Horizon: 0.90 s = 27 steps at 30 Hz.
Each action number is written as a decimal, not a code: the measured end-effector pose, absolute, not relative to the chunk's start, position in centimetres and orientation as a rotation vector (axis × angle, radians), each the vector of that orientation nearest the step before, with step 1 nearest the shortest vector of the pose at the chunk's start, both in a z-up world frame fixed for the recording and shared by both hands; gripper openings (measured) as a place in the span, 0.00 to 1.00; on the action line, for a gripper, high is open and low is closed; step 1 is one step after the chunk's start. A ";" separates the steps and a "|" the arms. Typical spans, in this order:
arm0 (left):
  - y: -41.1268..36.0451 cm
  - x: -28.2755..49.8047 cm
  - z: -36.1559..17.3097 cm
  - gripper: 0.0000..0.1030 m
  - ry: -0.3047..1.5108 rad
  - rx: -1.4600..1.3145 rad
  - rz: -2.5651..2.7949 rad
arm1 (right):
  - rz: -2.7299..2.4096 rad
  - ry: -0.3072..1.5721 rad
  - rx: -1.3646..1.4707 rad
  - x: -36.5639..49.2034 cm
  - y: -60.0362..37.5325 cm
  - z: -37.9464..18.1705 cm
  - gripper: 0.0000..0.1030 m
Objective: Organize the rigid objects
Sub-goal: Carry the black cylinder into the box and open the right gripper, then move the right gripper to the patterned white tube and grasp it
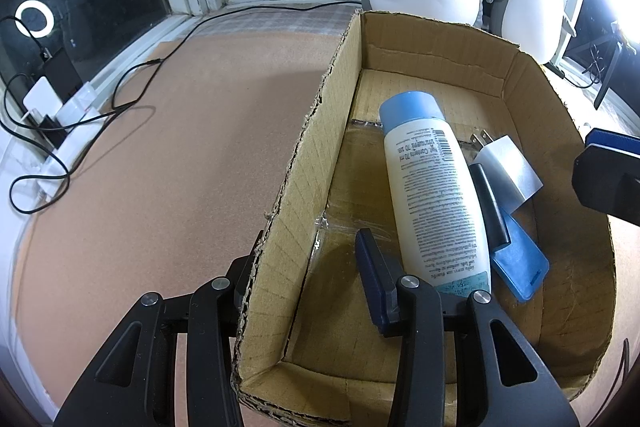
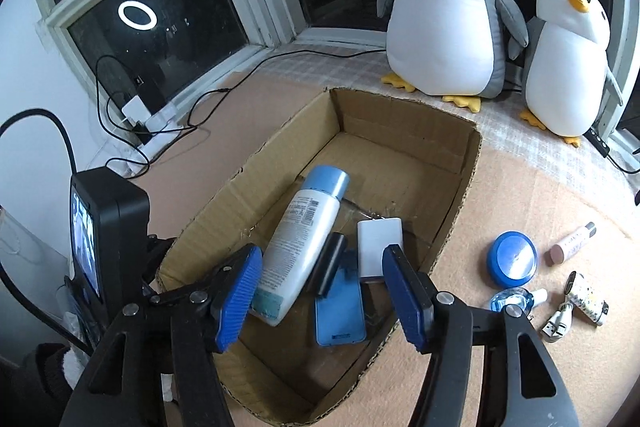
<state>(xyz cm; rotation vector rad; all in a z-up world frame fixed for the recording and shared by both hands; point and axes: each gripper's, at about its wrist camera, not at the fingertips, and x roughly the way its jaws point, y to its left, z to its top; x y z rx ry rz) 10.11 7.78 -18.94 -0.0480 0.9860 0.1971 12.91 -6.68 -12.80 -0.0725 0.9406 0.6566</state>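
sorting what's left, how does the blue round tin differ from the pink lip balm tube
The blue round tin is wide, flat and disc-shaped; the pink lip balm tube is slim and long. The tin rests on its flat face, the tube lies on its side. Both sit on the tabletop outside the cardboard box.

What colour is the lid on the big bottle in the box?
Light blue. The bottle is white, and its cap shows best in the right wrist view.

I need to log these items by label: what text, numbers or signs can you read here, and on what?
"Net Contents 70 ml", upside down, beside a barcode on the white bottle with the blue cap, lying in the cardboard box.
The bottle's other small print: too small to read.
Blue phone case: small mark, illegible.
Pink lip balm tube and blue round tin: lettering blurred.
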 end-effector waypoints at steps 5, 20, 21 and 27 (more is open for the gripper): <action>7.8 10.1 -19.0 0.40 0.986 -0.047 0.197 | 0.653 0.939 -0.077 12.9 -6.8 -12.8 0.57; 7.9 10.1 -19.0 0.40 0.986 -0.044 0.197 | 0.575 0.915 -0.017 12.1 -11.4 -12.0 0.57; 7.9 10.1 -19.0 0.40 0.986 -0.044 0.197 | 0.556 0.913 -0.011 12.1 -12.1 -12.0 0.57; 7.9 10.1 -19.0 0.40 0.987 -0.043 0.197 | 0.456 0.911 0.053 12.4 -16.6 -12.4 0.57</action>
